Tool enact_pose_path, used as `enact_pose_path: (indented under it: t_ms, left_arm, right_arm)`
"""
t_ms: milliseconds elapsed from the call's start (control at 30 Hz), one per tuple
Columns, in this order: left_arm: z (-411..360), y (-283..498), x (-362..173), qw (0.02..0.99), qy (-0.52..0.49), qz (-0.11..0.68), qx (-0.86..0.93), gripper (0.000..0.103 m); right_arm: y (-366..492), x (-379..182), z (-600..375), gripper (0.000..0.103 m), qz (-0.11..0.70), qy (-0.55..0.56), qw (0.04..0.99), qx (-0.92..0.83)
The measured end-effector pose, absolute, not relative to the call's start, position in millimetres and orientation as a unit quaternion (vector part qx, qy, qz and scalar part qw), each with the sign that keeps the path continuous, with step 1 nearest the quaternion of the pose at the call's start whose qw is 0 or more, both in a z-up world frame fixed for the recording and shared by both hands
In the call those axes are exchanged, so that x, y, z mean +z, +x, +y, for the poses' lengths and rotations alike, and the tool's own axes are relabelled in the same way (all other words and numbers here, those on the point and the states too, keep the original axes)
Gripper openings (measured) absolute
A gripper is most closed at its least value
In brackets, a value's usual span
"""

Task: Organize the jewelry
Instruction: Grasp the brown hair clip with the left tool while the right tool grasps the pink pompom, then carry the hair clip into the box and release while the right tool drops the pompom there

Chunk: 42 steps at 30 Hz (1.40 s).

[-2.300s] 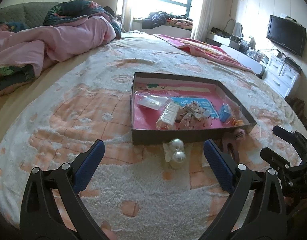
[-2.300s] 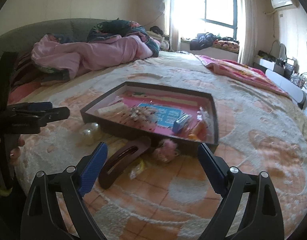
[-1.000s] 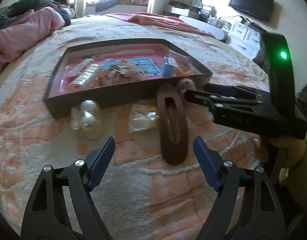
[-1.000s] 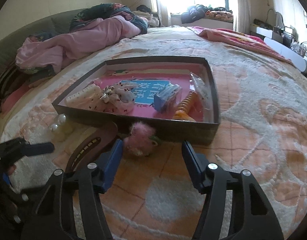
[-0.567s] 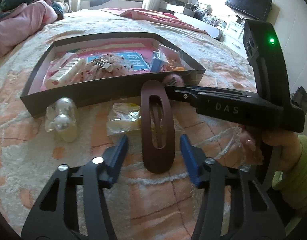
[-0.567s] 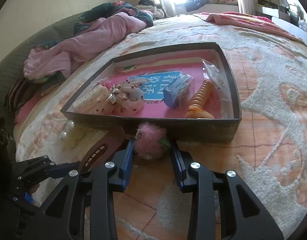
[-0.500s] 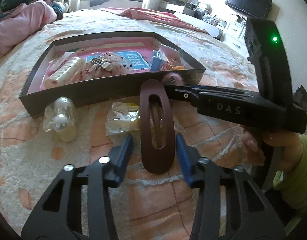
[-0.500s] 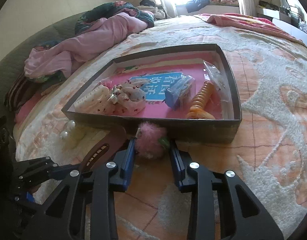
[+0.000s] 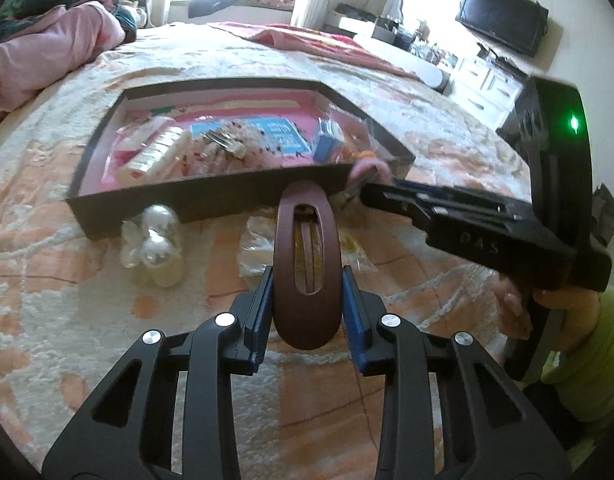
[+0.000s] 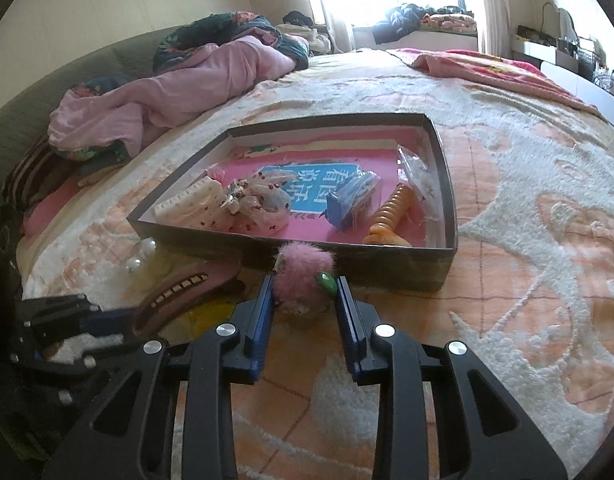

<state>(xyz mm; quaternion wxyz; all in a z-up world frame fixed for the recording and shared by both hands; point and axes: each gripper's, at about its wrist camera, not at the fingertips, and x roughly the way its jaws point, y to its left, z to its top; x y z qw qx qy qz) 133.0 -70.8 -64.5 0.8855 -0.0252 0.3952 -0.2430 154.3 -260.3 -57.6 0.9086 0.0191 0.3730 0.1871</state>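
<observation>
My left gripper [image 9: 307, 280] is shut on a large brown oval hair clip [image 9: 307, 260], which is raised a little off the bedspread in front of the dark box [image 9: 211, 200]. The clip also shows in the right wrist view [image 10: 183, 292], with its teeth showing. My right gripper [image 10: 303, 288] is shut on a fluffy pink pom-pom hair tie [image 10: 305, 276] with a green bead, right against the box's front wall [image 10: 387, 264]. The box has a pink floor and holds several hair accessories and small bags.
A bag with two big pearl balls [image 9: 157, 240] lies left of the clip, in front of the box. A clear bag with yellow contents [image 9: 259, 248] lies under the clip. Pink bedding [image 10: 167, 92] is piled at the far left of the bed.
Both grippers closed from wide open, the left around the brown clip and the right around the pink pom-pom. The clip's far end now stands up off the bedspread.
</observation>
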Motion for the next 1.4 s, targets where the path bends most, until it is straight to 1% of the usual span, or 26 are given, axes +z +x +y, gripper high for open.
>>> enact_pose_path:
  t_ms: [467, 533, 633, 667, 700, 767, 1133, 1400]
  left_arm:
    - [-36.1, 136.0, -36.2, 0.908, -0.059, 0.356, -0.212, 0.024]
    - [-33.0, 137.6, -34.2, 0.910, -0.062, 0.353, -0.208, 0.021]
    - [-30.6, 138.7, -33.2, 0.912, -0.062, 0.352, -0.204, 0.020]
    - [-30.0, 138.4, -33.2, 0.912, -0.061, 0.352, -0.202, 0.019]
    - [-30.3, 139.1, -34.1, 0.912, -0.059, 0.353, -0.201, 0.010]
    - [-28.7, 139.7, -35.5, 0.911, -0.060, 0.356, -0.200, 0.005]
    - [-23.5, 141.0, -32.5, 0.917, -0.061, 0.345, -0.191, 0.005]
    - [-15.4, 144.9, -5.9, 0.932, -0.060, 0.308, -0.182, 0.005]
  right_arm:
    - [137.4, -38.7, -250.4, 0.029, 0.350, 0.008, 0.915, 0.202]
    - [136.1, -37.2, -249.6, 0.029, 0.348, 0.006, 0.915, 0.203]
    - [135.2, -36.7, -248.2, 0.029, 0.348, 0.006, 0.915, 0.204]
    - [135.3, -36.9, -248.0, 0.029, 0.348, 0.006, 0.915, 0.204]
    - [135.5, -37.0, -247.7, 0.029, 0.348, 0.006, 0.915, 0.204]
    - [135.4, -37.2, -247.5, 0.029, 0.349, 0.006, 0.915, 0.204]
    - [135.3, -38.1, -248.2, 0.029, 0.347, 0.009, 0.915, 0.204]
    - [136.9, -29.9, -253.0, 0.029, 0.336, 0.016, 0.919, 0.204]
